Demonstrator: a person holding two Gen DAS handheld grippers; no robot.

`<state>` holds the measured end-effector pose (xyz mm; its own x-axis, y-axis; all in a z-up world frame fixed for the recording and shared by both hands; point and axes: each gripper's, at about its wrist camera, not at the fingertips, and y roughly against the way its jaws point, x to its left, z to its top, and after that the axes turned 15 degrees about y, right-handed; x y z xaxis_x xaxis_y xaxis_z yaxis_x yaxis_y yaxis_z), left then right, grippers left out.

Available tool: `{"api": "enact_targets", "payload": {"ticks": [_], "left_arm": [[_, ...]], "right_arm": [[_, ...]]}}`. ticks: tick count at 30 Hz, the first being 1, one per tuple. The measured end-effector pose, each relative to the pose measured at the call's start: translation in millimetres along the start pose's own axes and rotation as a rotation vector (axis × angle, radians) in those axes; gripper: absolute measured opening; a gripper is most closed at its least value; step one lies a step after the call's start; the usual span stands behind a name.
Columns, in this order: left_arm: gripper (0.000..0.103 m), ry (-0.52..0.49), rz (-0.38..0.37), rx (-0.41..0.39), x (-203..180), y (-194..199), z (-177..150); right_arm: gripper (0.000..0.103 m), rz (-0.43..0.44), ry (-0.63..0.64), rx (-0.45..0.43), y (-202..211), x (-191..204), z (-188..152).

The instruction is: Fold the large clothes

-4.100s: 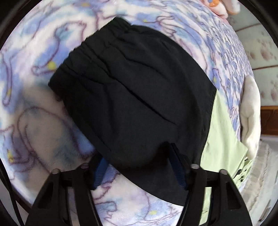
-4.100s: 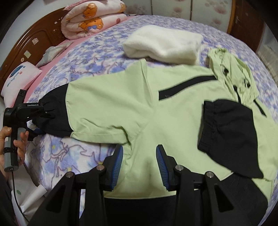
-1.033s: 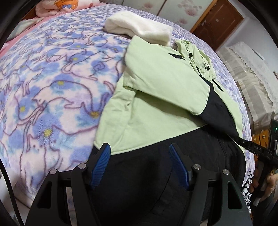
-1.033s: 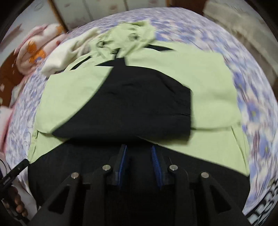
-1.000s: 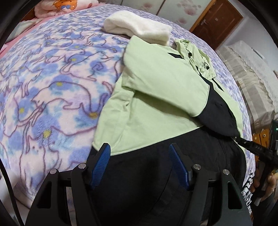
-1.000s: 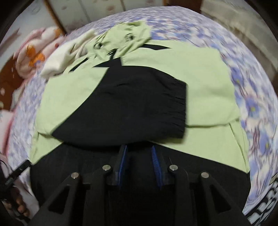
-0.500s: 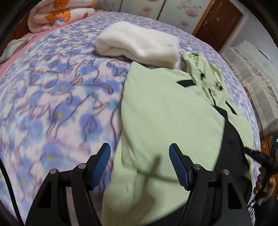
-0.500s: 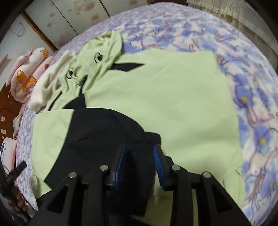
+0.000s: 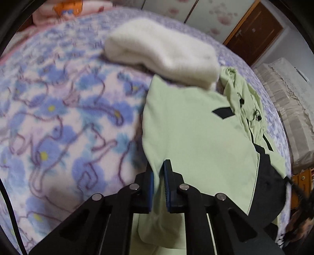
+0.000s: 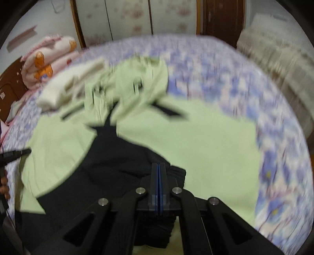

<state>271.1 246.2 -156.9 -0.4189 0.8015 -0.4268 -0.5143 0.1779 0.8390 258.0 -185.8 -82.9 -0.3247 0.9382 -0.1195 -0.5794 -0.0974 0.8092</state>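
jacket (image 9: 198, 141), pale green with black panels, lay across the middle and right of the left wrist view on a fleece blanket (image 9: 58, 121) printed with blue and purple cats. at the upper left of that frame a pink quilt (image 9: 66, 9) with an orange cartoon figure sat at the far edge of the bed. a folded cream blanket (image 9: 162, 51) lay at top centre, its near end over the jacket's upper corner. at lower centre the left gripper (image 9: 158, 172) had just been closing, and its blue pads (image 9: 150, 184) pinched the jacket's left green edge between them. a black sleeve (image 9: 268, 188) lay folded at the lower right, and a brown door (image 9: 255, 29) stood at the upper right.

in the right wrist view (heavily blurred) the person's hand (image 10: 4, 186) showed at the far left edge, holding a black handle. the pink quilt (image 10: 49, 60) sat at upper left, the cream blanket (image 10: 64, 90) beside it. the jacket (image 10: 215, 145) filled the centre, its hood bunched toward the top. at lower centre the right gripper (image 10: 158, 166) had just been closing; its pads were pressed together on the black cuff (image 10: 176, 176) of the folded sleeve, whose ribbed cloth bunched around the tips.
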Motion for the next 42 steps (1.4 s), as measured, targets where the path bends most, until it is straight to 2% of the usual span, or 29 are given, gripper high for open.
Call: {"api": "enact_targets", "payload": {"ticks": [3,5,6,9,10,11,12,13,15,18,20,23,24,28,31,33,34,36,39,41,42], "left_arm": [[0.005,-0.025,0.037,-0.067,-4,4,-3],[0.005,0.002,0.056,-0.087,0,1,-3],[0.005,0.014,0.065,-0.087,3,-1,-2],[0.008,0.068,0.085,-0.039,15,-12,-1],[0.014,0.082,0.088,-0.029,19,-12,-1],[0.019,0.089,0.091,-0.029,21,-10,-1],[0.026,0.094,0.104,-0.037,23,-7,0],[0.03,0.093,0.116,-0.044,23,-4,0],[0.03,0.084,0.14,-0.065,21,6,1],[0.031,0.052,0.143,-0.103,11,23,-4],[0.033,0.009,0.102,-0.113,-7,37,-14],[0.045,-0.064,0.066,-0.096,-39,44,-31],[0.05,-0.078,0.06,-0.092,-48,44,-36],[0.058,-0.149,-0.004,-0.054,-86,40,-61],[0.061,-0.186,0.019,-0.017,-102,19,-80],[0.061,-0.196,0.04,0.021,-103,4,-88],[0.061,-0.204,0.081,0.039,-99,-7,-91],[0.061,-0.215,0.119,0.034,-90,-14,-94],[0.061,-0.214,0.173,-0.02,-70,-6,-87],[0.061,-0.196,0.205,-0.037,-53,-1,-79],[0.061,-0.179,0.214,-0.036,-45,0,-76]], "right_arm": [[0.0,-0.068,0.012,-0.061,-5,-1,20],[0.0,-0.102,0.014,-0.039,-20,-3,23],[0.0,-0.101,0.012,0.007,-35,-6,21],[0.001,-0.069,-0.021,0.149,-61,-14,7],[0.002,-0.053,-0.043,0.159,-61,-17,4],[0.003,-0.017,-0.087,0.148,-55,-23,-2],[0.009,0.0,-0.114,0.139,-51,-27,-6],[0.016,0.023,-0.155,0.126,-43,-33,-10],[0.025,0.043,-0.212,0.098,-29,-42,-17],[0.026,0.061,-0.243,0.086,-12,-39,-20],[0.026,0.081,-0.232,0.1,-7,-25,-21],[0.026,0.13,-0.184,0.11,-6,8,-16],[0.026,0.145,-0.16,0.109,-5,24,-13],[0.026,0.199,-0.036,0.07,0,88,1],[0.026,0.227,0.018,0.059,-5,118,4],[0.026,0.218,0.048,0.082,-16,129,2],[0.026,0.205,0.061,0.096,-22,130,-1],[0.026,0.151,0.084,0.132,-32,125,-9],[0.026,0.024,0.07,0.135,-33,90,-23],[0.026,-0.084,0.017,0.148,-32,50,-35],[0.019,-0.076,-0.016,0.145,-31,36,-40]]}}
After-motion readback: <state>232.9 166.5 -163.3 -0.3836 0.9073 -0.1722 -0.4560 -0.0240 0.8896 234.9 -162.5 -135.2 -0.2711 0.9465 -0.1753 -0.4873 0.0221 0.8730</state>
